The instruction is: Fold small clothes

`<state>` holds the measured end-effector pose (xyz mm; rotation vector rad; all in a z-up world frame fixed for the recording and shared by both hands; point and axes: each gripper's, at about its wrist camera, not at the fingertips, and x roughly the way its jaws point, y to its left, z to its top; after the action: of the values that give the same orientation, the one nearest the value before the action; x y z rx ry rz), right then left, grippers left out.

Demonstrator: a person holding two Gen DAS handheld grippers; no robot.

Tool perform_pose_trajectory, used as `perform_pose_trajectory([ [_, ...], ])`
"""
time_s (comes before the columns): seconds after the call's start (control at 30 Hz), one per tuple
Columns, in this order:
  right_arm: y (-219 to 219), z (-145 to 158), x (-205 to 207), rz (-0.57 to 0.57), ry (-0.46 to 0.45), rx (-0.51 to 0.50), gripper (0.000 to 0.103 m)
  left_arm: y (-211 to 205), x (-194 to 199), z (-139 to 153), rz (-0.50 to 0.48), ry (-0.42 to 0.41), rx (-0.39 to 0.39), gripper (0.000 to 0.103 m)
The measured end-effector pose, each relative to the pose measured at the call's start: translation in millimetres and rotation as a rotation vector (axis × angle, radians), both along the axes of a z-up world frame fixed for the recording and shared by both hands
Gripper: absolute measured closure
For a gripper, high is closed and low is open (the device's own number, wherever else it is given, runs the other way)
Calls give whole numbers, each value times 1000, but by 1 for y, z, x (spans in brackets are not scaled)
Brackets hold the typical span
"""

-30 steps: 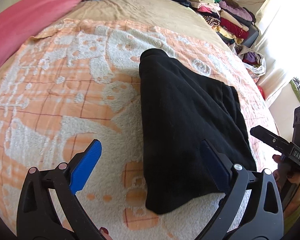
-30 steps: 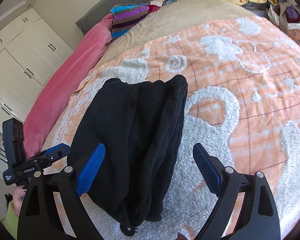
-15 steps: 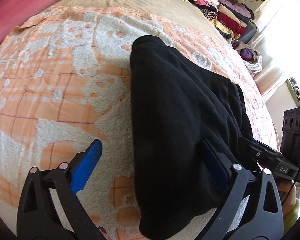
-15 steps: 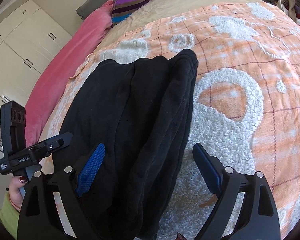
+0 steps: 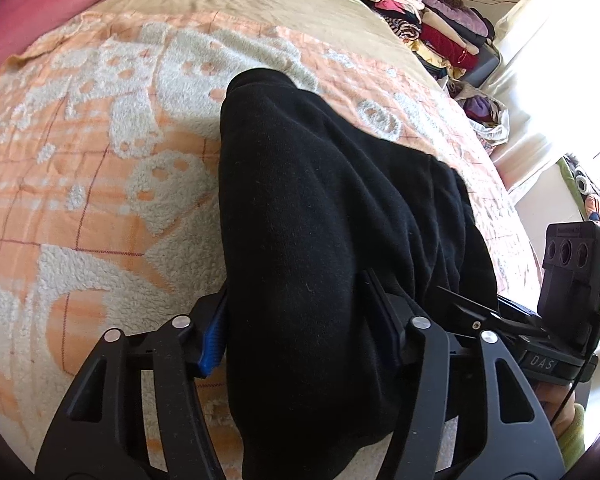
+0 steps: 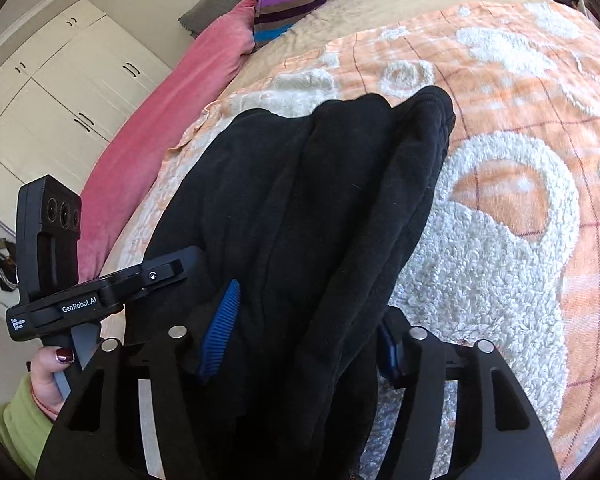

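Observation:
A folded black garment (image 5: 320, 220) lies on the orange and white blanket (image 5: 80, 160) on the bed; it also shows in the right wrist view (image 6: 300, 208). My left gripper (image 5: 296, 328) has closed on the garment's near left end, the cloth bunched between its blue pads. My right gripper (image 6: 304, 328) has closed on the near right end in the same way. Each gripper shows in the other's view: the right one at the right edge (image 5: 540, 340), the left one at the left edge (image 6: 100, 292).
A pink cover (image 6: 160, 140) runs along the bed's far side, with a striped folded item (image 6: 292, 4) beyond it. Stacks of folded clothes (image 5: 420, 28) sit at the far end of the bed. White cupboards (image 6: 60, 100) stand behind.
Both grippers moved forward onto the garment's near edge and their jaws closed from wide open onto the black cloth.

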<state>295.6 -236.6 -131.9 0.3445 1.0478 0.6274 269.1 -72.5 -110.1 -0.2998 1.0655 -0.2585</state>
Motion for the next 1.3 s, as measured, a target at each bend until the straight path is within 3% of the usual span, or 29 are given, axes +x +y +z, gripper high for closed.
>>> perform_pose_trajectory([
  [0.4, 0, 33, -14, 49, -48, 0, 48, 0, -20, 31, 0, -33, -26, 57],
  [0.67, 12, 32, -38, 92, -20, -61, 48, 4, -36, 22, -1, -15, 11, 57],
  [0.9, 19, 30, -46, 91, -56, -209, 46, 7, -40, 11, 10, -10, 52, 53],
  [1.3, 24, 21, -37, 62, -45, -243, 35, 4, -41, 9, 13, -7, 66, 50],
])
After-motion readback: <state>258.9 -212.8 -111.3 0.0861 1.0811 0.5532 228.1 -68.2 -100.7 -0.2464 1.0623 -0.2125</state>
